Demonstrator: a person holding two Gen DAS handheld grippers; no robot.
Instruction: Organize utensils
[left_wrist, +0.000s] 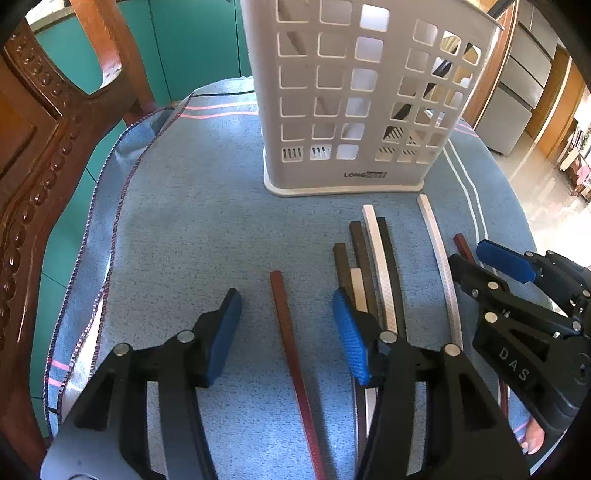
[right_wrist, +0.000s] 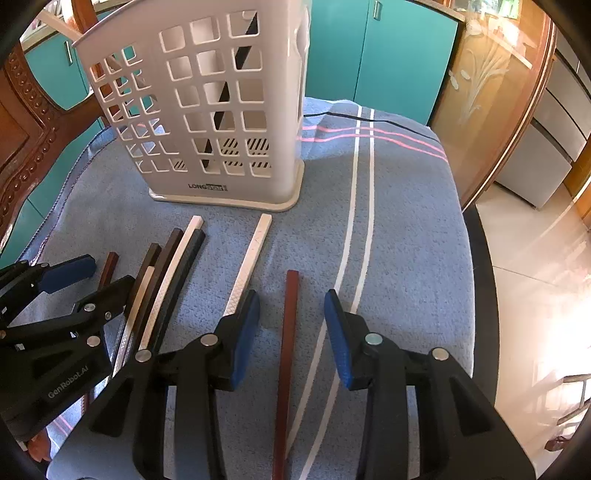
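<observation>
A white perforated utensil holder (left_wrist: 351, 92) (right_wrist: 207, 110) stands on a blue cloth (left_wrist: 192, 229) (right_wrist: 406, 229), with dark sticks leaning inside it. Chopsticks lie in front of it. My left gripper (left_wrist: 286, 299) (right_wrist: 110, 273) stands open astride a red-brown chopstick (left_wrist: 286, 332) (right_wrist: 108, 271); its pads (left_wrist: 351, 336) are clear of the stick. My right gripper (right_wrist: 291, 295) (left_wrist: 476, 258) also stands open, astride a second red-brown chopstick (right_wrist: 288, 332) (left_wrist: 461, 242) without touching it. Between the two grippers lie a bunch of black, brown and white chopsticks (left_wrist: 369, 266) (right_wrist: 166, 277) and a single white chopstick (left_wrist: 439, 258) (right_wrist: 251, 258).
A carved wooden chair back (left_wrist: 40, 155) (right_wrist: 22, 122) rises at the left edge of the cloth. Teal cabinet doors (left_wrist: 192, 48) (right_wrist: 388, 55) stand behind. The cloth drops off at the right to a shiny floor (right_wrist: 535, 258). A person's toe (left_wrist: 532, 439) shows low right.
</observation>
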